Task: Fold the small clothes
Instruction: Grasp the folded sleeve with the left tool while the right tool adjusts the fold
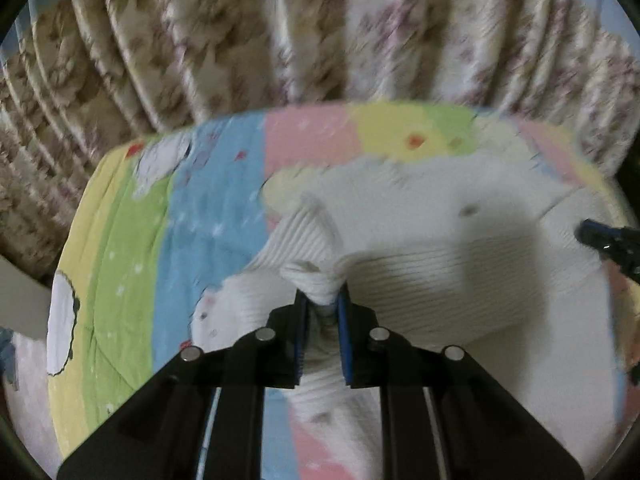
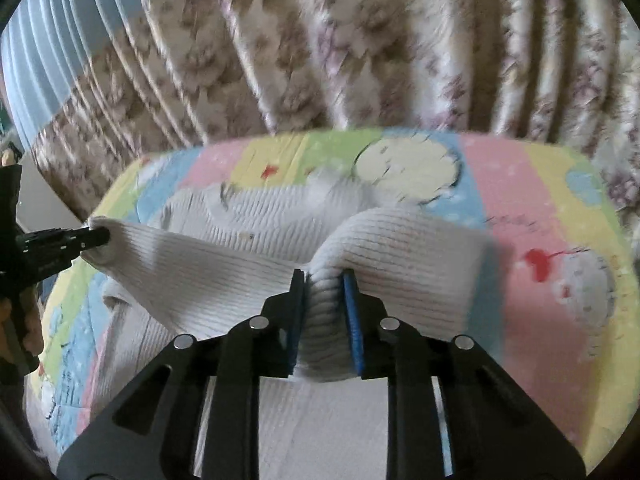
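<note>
Looking along the left tongs (image 1: pixel 323 308), a bunched wad of the white ribbed knit garment (image 1: pixel 420 264) is seen clamped between the blue-padded fingers (image 1: pixel 343 340). The rest of the garment is spread over the pastel patchwork quilt with cartoon sheep (image 1: pixel 132 240), which seems to cover a bed in front of the pleated floral curtain (image 1: pixel 280 28). Near the right edge, the tip of the other tool is glimpsed, blurred.

From the right wrist, the right tongs (image 2: pixel 324 284) are shut on a thick ribbed fold of the same garment, whose near edge is raised off the quilt and stretched between both grips. The left tongs are visible at the far left, pinching a corner of the fabric.

A first fold is judged to be under way, not completed: the lifted edge is not yet laid over the flat part, and no tidy folded shape is seen.
</note>
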`<state>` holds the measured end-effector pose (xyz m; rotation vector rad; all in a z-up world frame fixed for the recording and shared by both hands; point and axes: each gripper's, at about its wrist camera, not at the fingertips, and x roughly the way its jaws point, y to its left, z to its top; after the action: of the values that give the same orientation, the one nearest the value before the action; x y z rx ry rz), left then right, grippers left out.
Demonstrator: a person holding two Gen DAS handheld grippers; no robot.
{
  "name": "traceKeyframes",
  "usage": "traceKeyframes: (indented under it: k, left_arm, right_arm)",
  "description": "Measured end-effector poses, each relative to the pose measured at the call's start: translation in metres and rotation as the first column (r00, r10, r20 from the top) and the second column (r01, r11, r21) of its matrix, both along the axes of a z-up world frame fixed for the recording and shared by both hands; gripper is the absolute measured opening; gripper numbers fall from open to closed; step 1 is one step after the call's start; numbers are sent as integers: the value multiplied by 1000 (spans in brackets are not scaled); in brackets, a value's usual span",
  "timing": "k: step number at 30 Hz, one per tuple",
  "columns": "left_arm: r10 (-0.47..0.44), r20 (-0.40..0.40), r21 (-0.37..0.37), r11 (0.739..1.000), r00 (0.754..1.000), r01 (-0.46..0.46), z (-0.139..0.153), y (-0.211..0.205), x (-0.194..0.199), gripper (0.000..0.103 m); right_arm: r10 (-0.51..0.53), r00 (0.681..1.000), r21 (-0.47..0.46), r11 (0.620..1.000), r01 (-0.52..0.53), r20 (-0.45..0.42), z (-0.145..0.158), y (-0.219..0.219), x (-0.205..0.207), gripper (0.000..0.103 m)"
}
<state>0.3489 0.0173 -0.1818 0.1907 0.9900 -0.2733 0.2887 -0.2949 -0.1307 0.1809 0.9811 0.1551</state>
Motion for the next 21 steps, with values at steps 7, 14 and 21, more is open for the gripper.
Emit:
traceKeyframes:
  k: [7,14,21]
  left_arm:
    - [52,-6,-45,998,999,-52,6,25,-2,58]
    - [53,9,-15,999,999,-53,15,25,-15,82]
    - [-1,-40,89,996,999,4,-25,-12,-8,72]
  right_arm:
    - [55,998,9,998,-55,-13,-6,10,-12,44]
    - [-43,998,-48,998,41,-46,-3,-44,-27,54]
    - [-37,996,-81,996,30,-83,-25,-47,-17,51]
